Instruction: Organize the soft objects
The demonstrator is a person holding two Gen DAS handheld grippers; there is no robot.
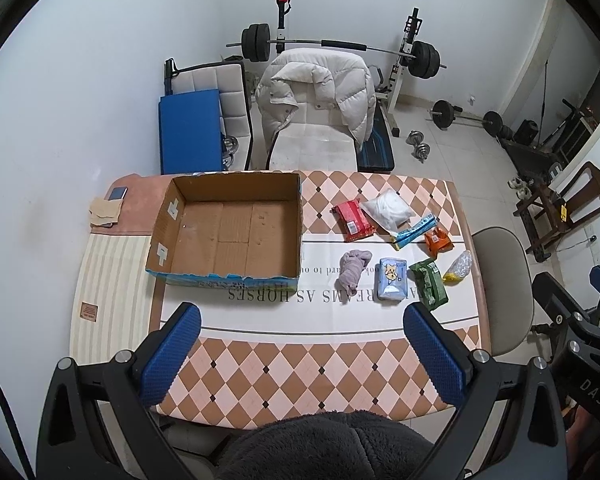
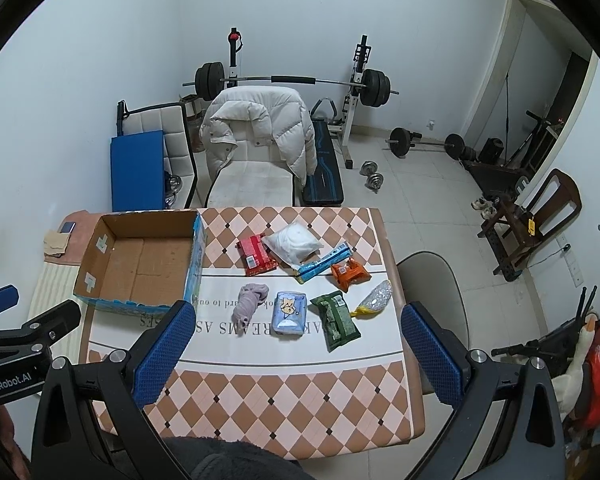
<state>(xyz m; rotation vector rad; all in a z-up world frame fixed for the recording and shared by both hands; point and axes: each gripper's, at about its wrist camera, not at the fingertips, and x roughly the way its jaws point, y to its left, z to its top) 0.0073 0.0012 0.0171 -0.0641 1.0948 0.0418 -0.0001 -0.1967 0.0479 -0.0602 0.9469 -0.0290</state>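
desk (image 1: 260, 364): diamond-check cloth with a white band across the middle; near edge partly covered by a dark fleece sleeve (image 1: 328, 444); left end sits under a pink and striped mat
box (image 1: 228, 232): open cardboard, nothing inside, on the desk's left half toward the far edge; outer print on the near wall is torn and unreadable
soft items: all loose on the desk's right half, right of the box, none in it
white bag (image 1: 387, 209): far row, contents not identifiable
red pack (image 1: 353, 220): far row, just left of the white bag; label too small to read
green pack (image 1: 429, 284): near row, toward the right edge
blue tissue pack (image 1: 391, 279): near row, cartoon print, between the cloth and the green pack
blue strip pack (image 1: 414, 232): partly under the white bag
lilac cloth (image 1: 354, 268): crumpled, nearest to the box
orange pack (image 1: 438, 242): near the right edge
yellow-tipped clear bag (image 1: 458, 267): at the right edge, contents unclear
left tongs (image 1: 302, 356): spread wide, gripping nothing, over the near edge; every item lies ahead of the tips
right tongs (image 2: 296, 354): spread wide, gripping nothing; tissue and green packs sit just beyond, between the tips
writing: desk cloth upside down, partly hidden, "REAMS AS HORSES"; "GenRobot.AI" and "DAS" on the tongs' bodies
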